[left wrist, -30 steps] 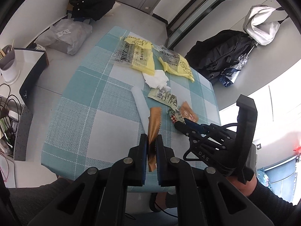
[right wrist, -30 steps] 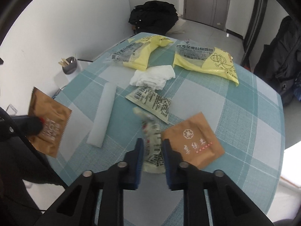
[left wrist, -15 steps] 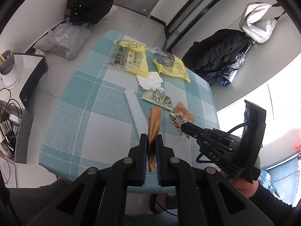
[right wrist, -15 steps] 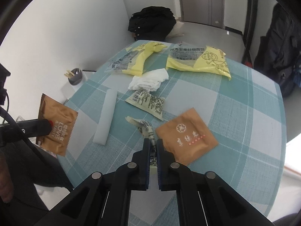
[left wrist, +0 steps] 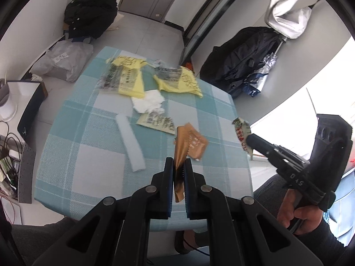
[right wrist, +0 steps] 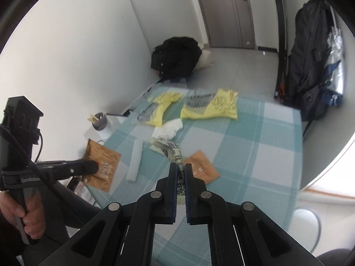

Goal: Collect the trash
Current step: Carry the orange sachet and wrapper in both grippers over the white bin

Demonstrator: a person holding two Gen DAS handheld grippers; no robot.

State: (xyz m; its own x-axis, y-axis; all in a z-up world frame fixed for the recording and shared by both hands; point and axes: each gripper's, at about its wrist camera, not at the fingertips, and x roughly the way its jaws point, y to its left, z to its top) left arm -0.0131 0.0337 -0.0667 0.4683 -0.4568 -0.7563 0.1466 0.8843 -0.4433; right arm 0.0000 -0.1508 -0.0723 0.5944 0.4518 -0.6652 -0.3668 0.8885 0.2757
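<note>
My left gripper (left wrist: 178,163) is shut on a brown foil packet (left wrist: 178,153), held edge-on above the table's near edge; the packet also shows in the right wrist view (right wrist: 102,164). My right gripper (right wrist: 181,168) is shut on a crumpled printed wrapper (right wrist: 174,153), lifted above the table; the wrapper shows at the right in the left wrist view (left wrist: 241,133). On the checked tablecloth (left wrist: 88,146) lie an orange-brown sachet (left wrist: 196,143), a printed label wrapper (left wrist: 158,120), a white foam strip (left wrist: 131,141), a white tissue (left wrist: 148,102) and two yellow bags (left wrist: 126,79), (left wrist: 179,79).
A black bag (left wrist: 91,13) and a grey plastic bag (left wrist: 62,61) lie on the floor beyond the table. Dark coats (left wrist: 244,57) hang at the right. A white side stand with a cup (left wrist: 6,97) is at the left. A white stool (right wrist: 307,226) stands near the table's right corner.
My right gripper has lifted the crumpled wrapper off the table and pulled back to the right. My left gripper has risen a little with the brown packet still in it.
</note>
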